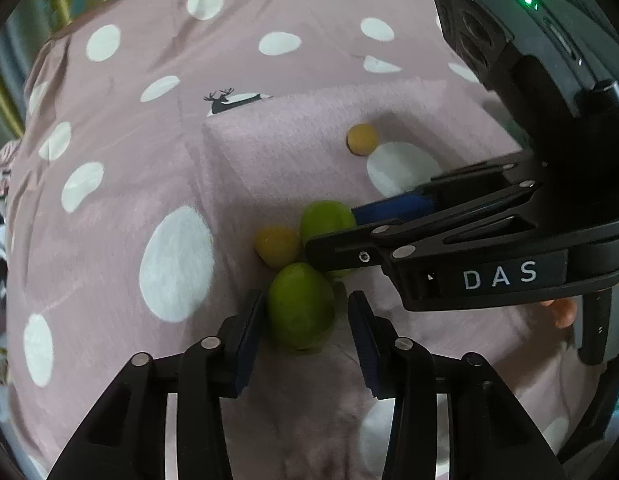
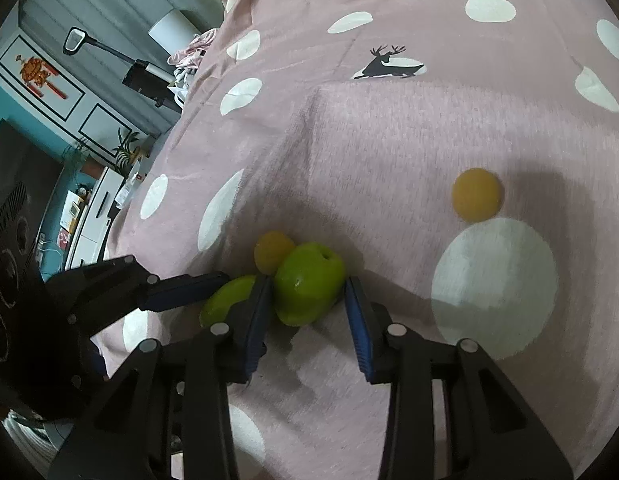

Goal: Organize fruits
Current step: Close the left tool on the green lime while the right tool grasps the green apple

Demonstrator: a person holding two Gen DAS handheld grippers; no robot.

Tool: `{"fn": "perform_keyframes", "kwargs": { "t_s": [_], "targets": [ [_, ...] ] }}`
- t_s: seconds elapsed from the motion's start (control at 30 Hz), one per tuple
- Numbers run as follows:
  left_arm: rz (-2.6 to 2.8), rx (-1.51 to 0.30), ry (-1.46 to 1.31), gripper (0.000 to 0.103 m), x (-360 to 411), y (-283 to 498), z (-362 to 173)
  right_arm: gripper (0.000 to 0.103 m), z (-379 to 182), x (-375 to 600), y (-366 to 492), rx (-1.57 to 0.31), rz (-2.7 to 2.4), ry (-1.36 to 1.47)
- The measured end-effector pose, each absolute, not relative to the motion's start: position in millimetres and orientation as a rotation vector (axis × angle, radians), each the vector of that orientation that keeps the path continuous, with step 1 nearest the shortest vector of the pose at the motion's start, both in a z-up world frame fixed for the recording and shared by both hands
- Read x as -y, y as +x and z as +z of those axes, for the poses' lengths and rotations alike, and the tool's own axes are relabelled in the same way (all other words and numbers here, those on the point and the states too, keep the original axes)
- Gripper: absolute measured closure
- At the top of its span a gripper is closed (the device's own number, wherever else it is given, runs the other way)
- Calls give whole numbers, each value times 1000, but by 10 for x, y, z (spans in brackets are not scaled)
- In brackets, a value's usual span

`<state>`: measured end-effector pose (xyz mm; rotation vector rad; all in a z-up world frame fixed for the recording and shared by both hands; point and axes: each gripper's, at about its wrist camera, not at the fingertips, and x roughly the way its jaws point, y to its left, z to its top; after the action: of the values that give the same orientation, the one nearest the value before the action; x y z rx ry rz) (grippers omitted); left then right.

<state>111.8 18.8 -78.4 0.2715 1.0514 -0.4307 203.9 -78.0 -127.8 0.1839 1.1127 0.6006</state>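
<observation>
Two green apples and two orange fruits lie on a pink polka-dot bedspread (image 1: 109, 208). In the left wrist view my left gripper (image 1: 305, 308) is open around the near green apple (image 1: 301, 312), touching it only on the left side. My right gripper (image 1: 329, 232) reaches in from the right around the far green apple (image 1: 325, 220). An orange fruit (image 1: 277, 246) touches both apples. A second orange fruit (image 1: 362, 139) lies apart, further back. In the right wrist view my right gripper (image 2: 307, 292) is open with its fingers close beside the green apple (image 2: 309, 288). The other apple (image 2: 225, 300) lies left, by my left gripper (image 2: 189, 292).
The bedspread (image 2: 429, 120) has white dots and a black deer print (image 2: 385, 64). The bed edge falls off at the left in the right wrist view, with a lamp (image 2: 171, 32), a stand (image 2: 121, 60) and cabinets (image 2: 97, 208) beyond.
</observation>
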Motion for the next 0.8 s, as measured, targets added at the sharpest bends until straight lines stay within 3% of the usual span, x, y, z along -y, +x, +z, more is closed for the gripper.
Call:
{"fn": "perform_keyframes", "kwargs": {
  "t_s": [0.4, 0.47, 0.8],
  "targets": [
    [-423, -1044, 388, 60, -45, 1103, -853, 67, -1284, 752, 2056, -1090, 614, 139],
    [-407, -1039, 422, 66, 8, 1091, -899, 67, -1279, 754, 2032, -1081, 607, 132],
    [-411, -1053, 317, 67, -75, 1148, -915, 67, -1301, 888, 1988, -1071, 595, 176]
  ]
}}
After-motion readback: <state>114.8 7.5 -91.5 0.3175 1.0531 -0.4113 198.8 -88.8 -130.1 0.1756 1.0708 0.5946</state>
